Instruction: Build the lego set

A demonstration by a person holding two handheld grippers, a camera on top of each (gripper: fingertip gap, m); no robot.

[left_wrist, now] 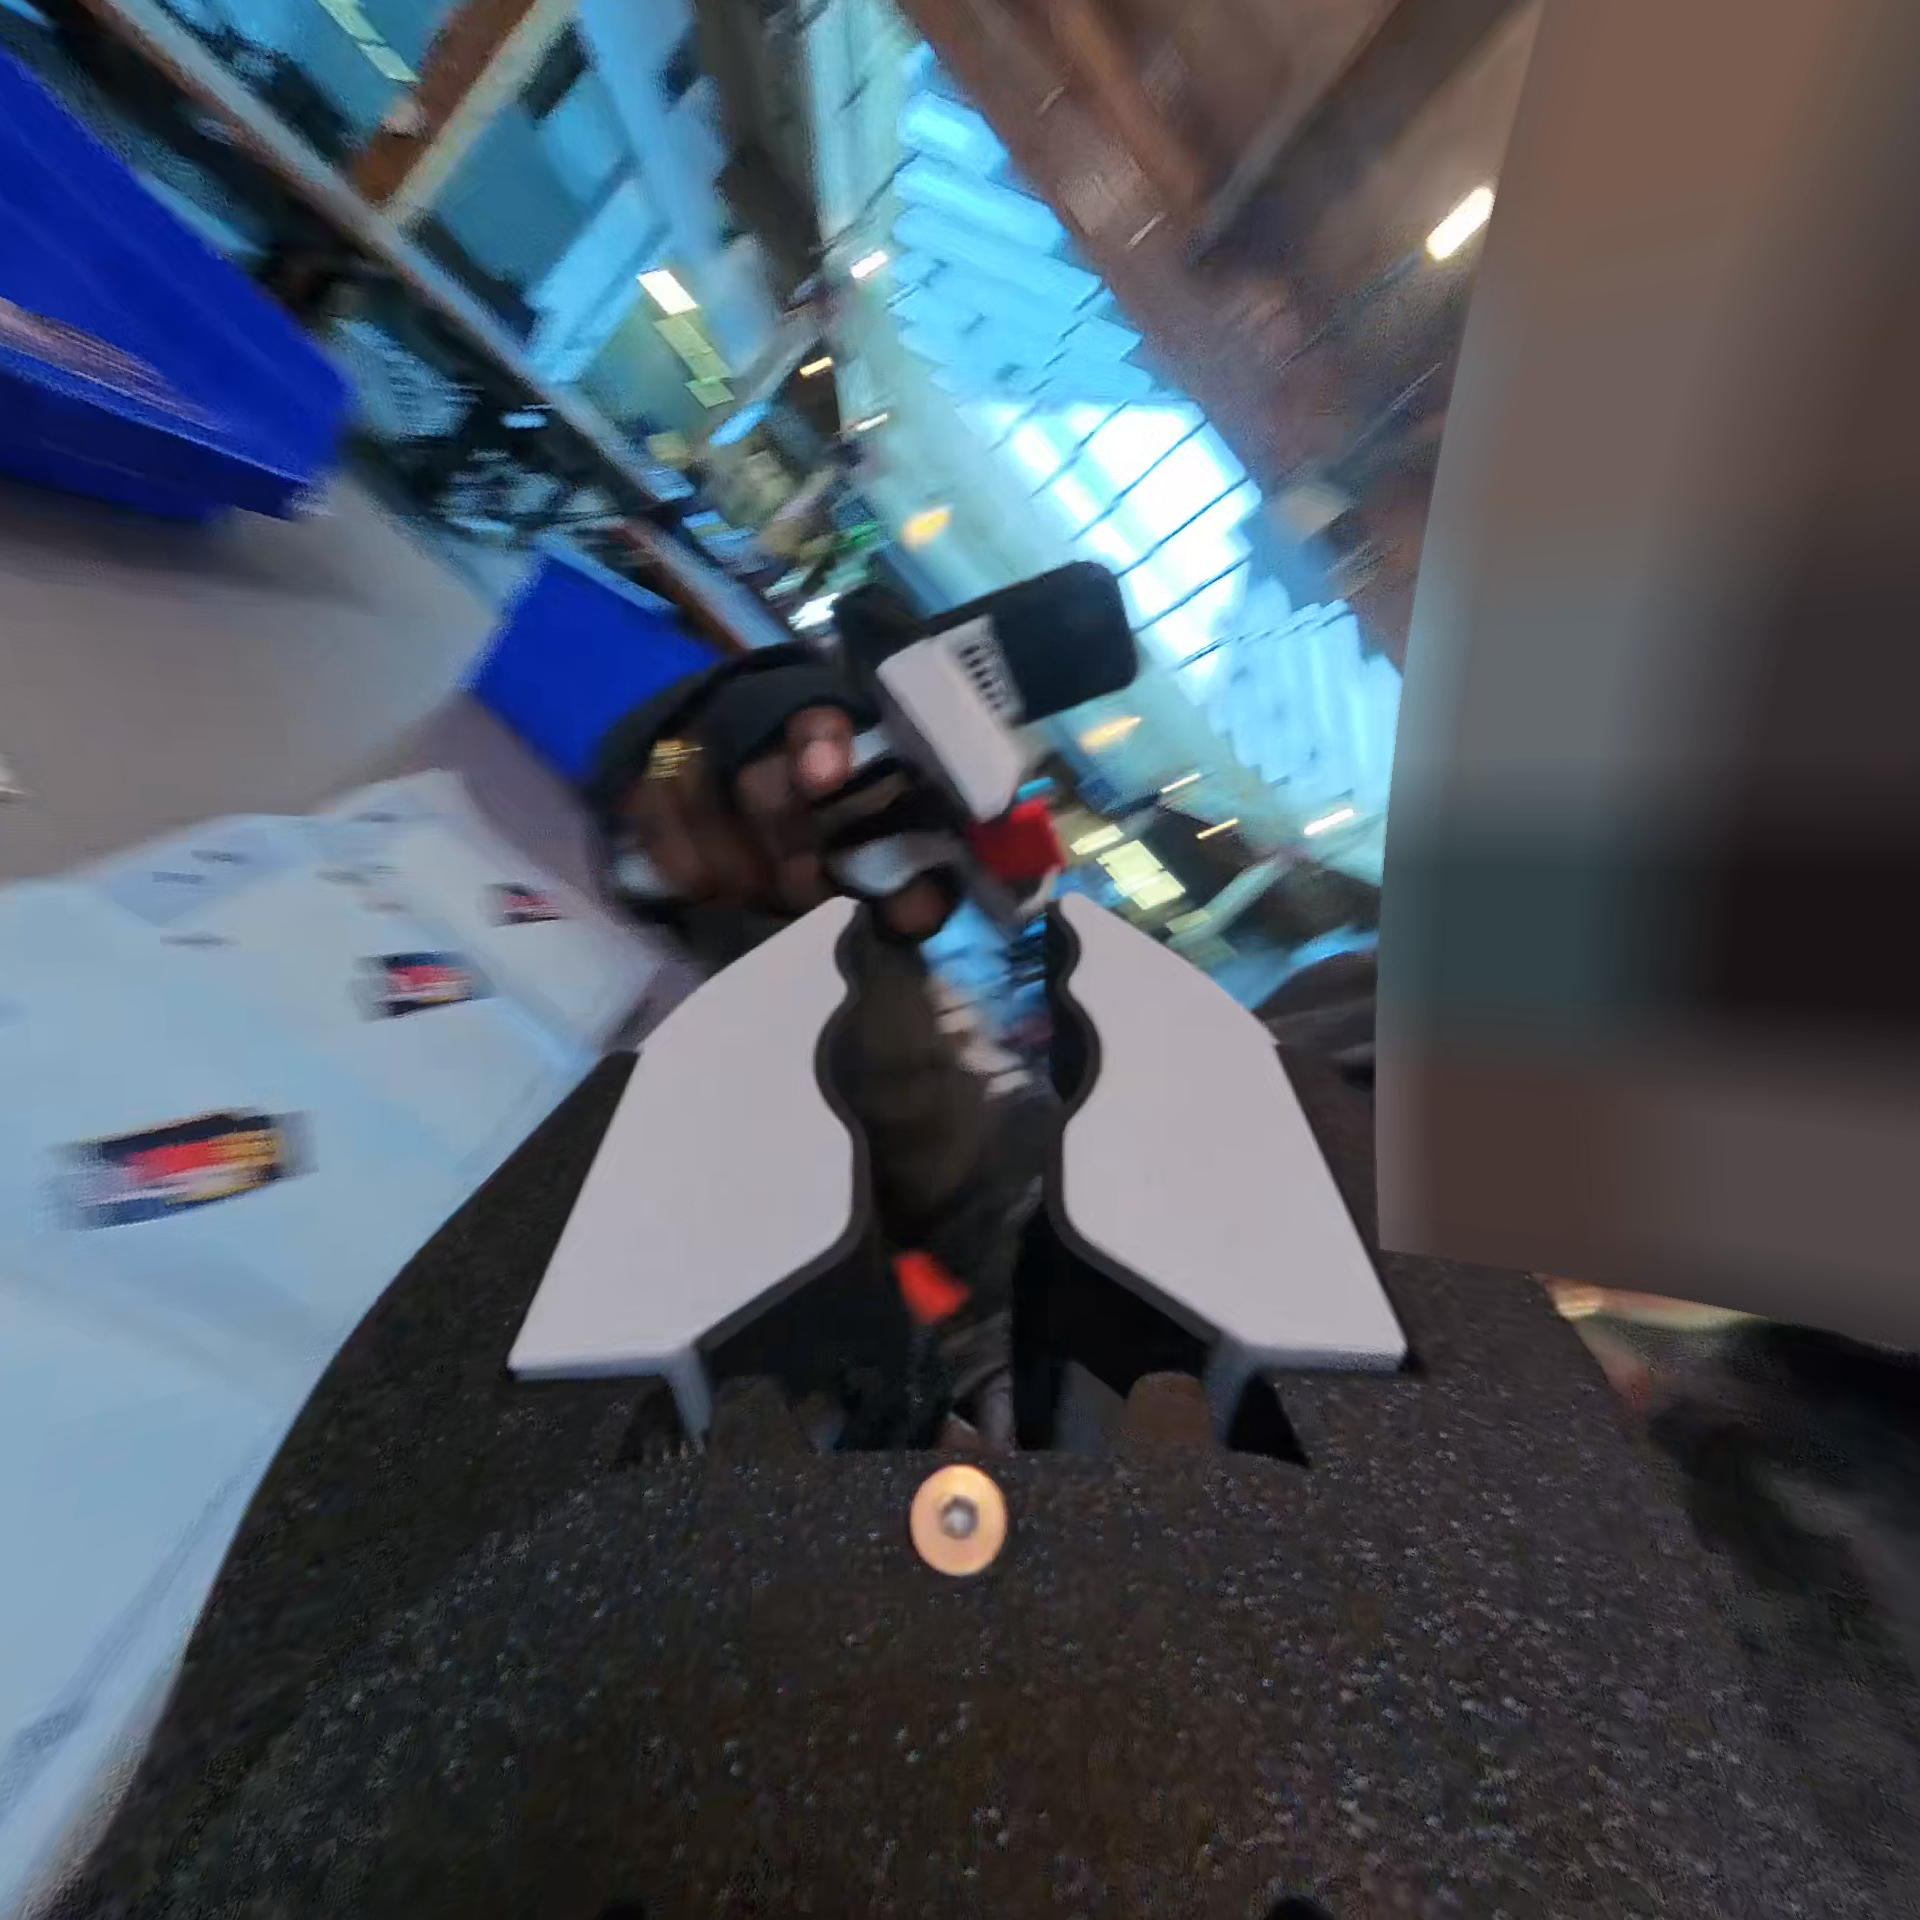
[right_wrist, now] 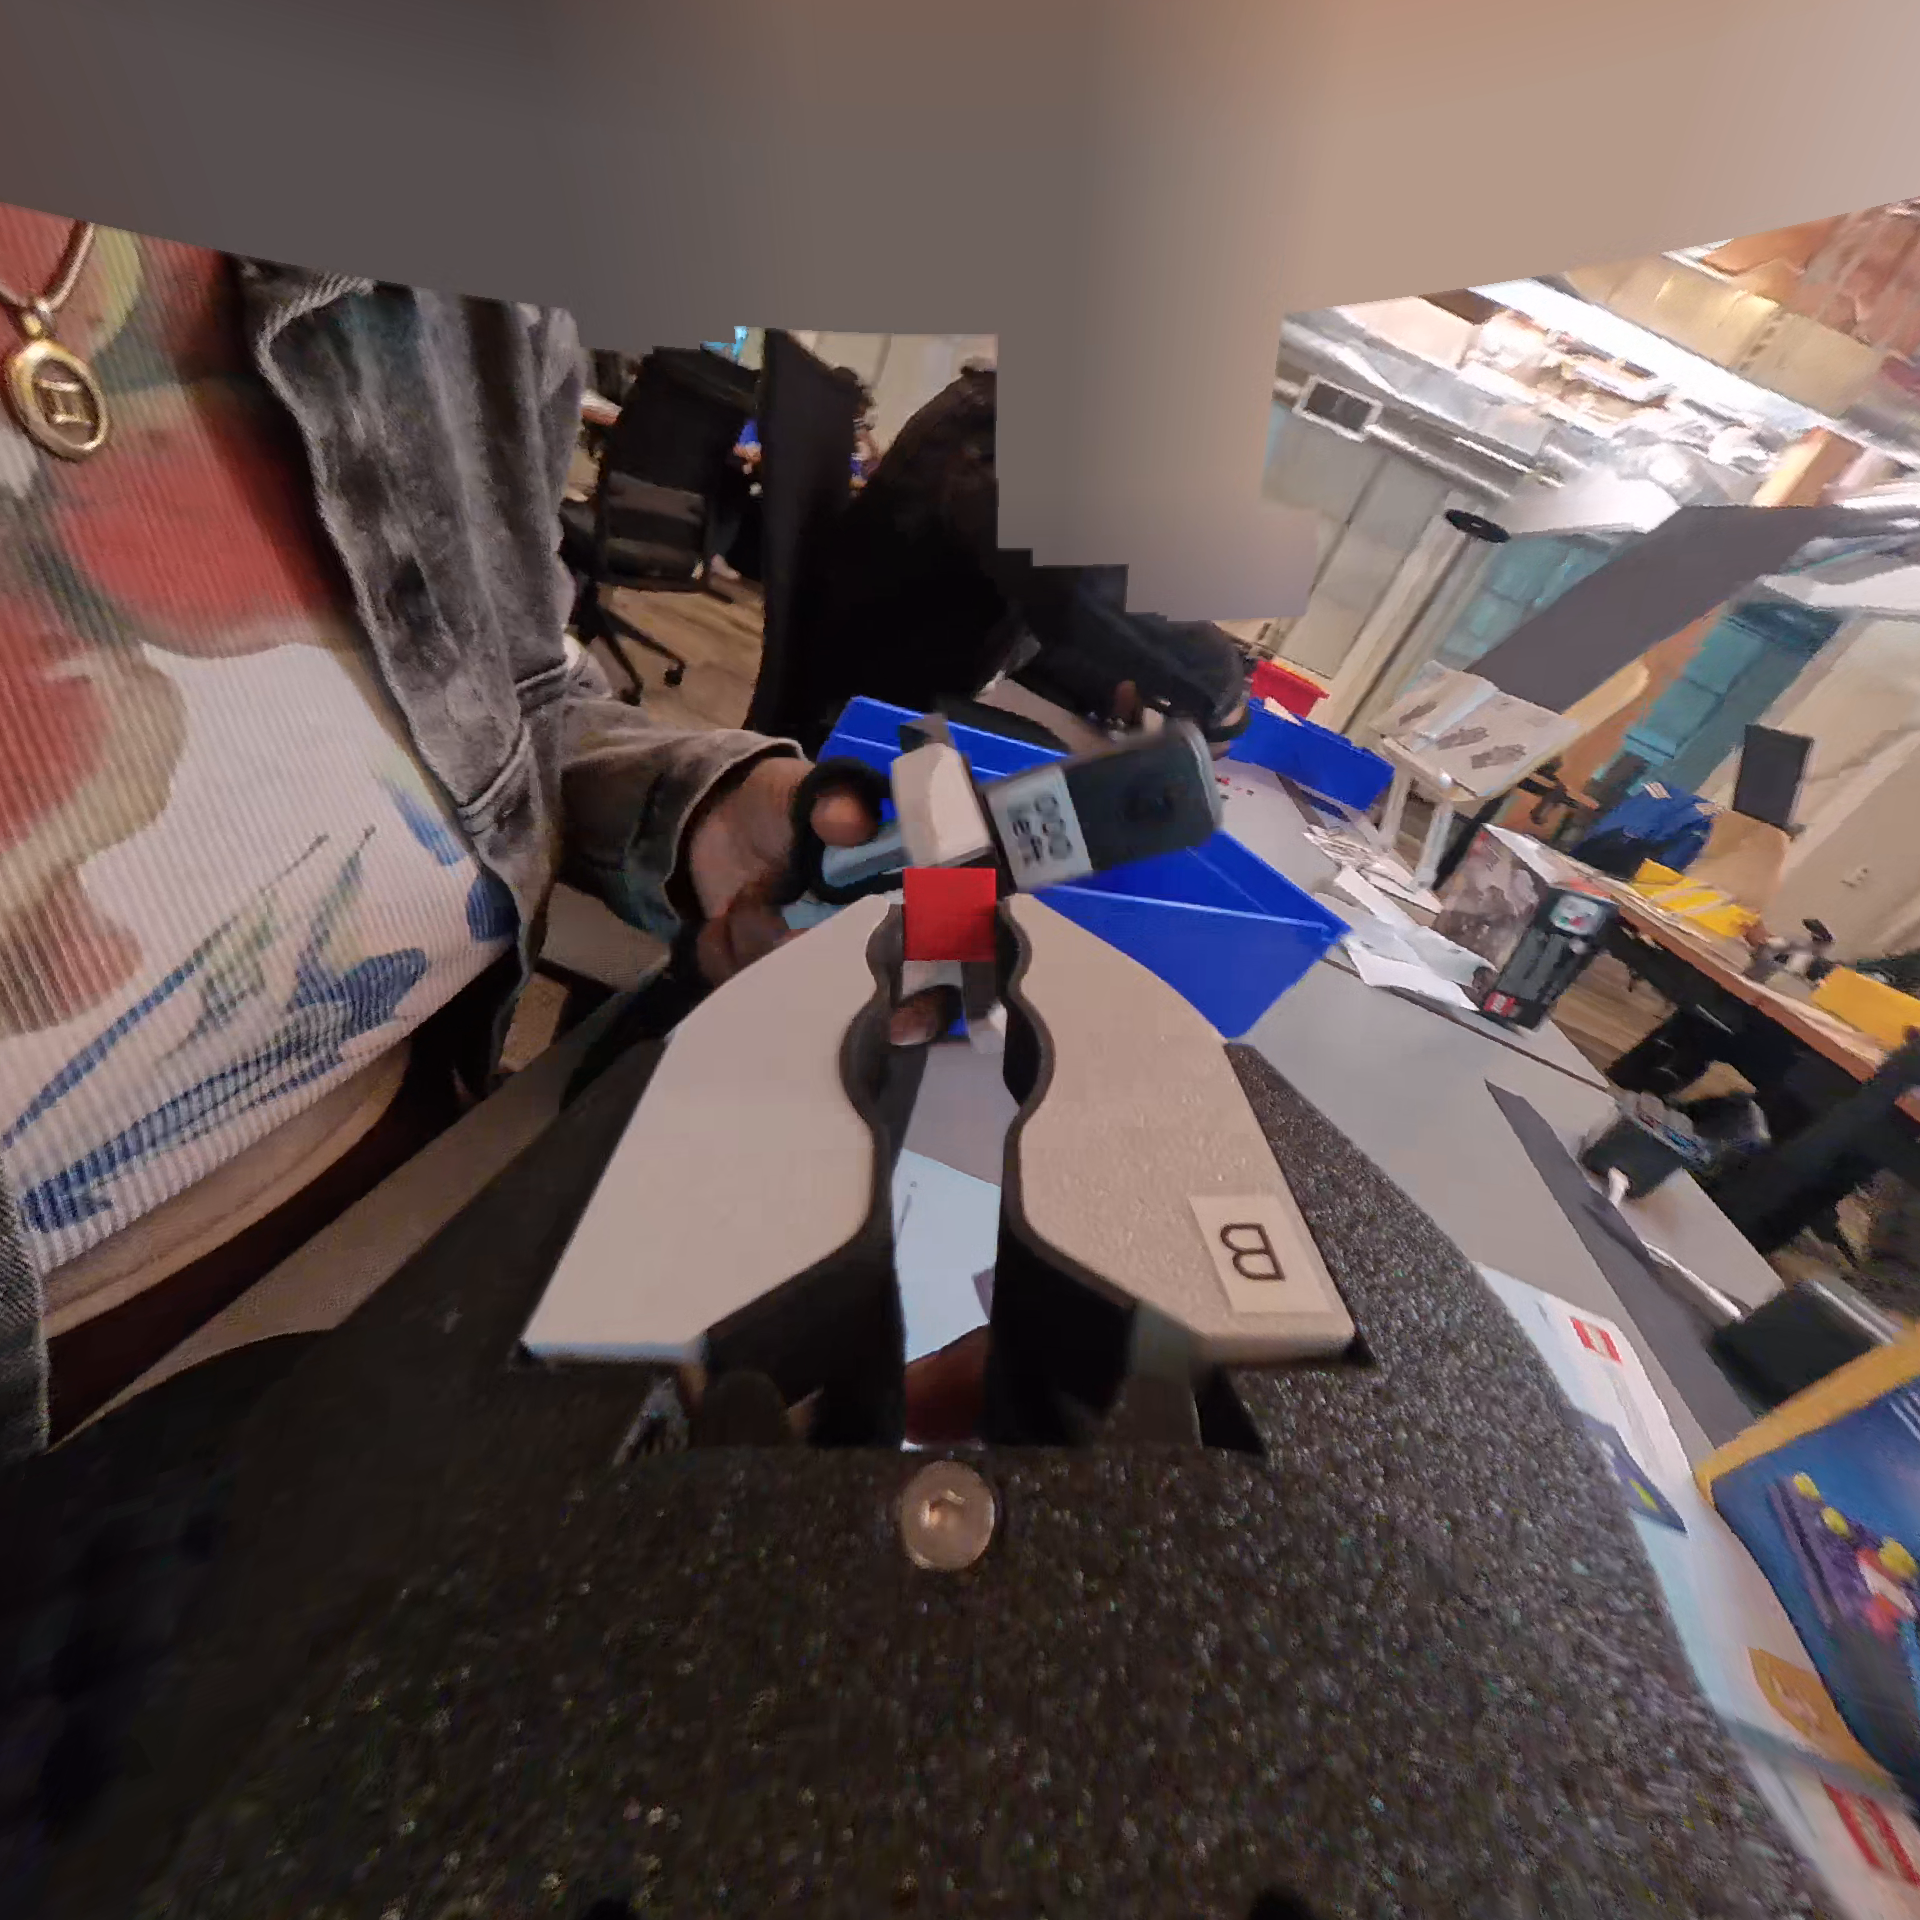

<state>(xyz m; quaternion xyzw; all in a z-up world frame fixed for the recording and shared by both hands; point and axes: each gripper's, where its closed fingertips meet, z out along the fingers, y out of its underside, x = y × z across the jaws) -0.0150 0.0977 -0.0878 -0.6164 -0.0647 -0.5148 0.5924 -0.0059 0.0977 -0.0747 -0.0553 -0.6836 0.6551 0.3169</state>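
Item: red block [right_wrist: 949, 914] pinched at the tips of our right gripper [right_wrist: 948, 940].
Our left gripper [left_wrist: 951, 920] stands open, bare; blue bin [right_wrist: 1195, 925] lies beyond; next step unclear.

Left wrist view is smearing heavily with motion blur; ceiling lights [left_wrist: 1460, 221] are glaring. Right wrist view is staying sharp, evenly lit, edges bowing.
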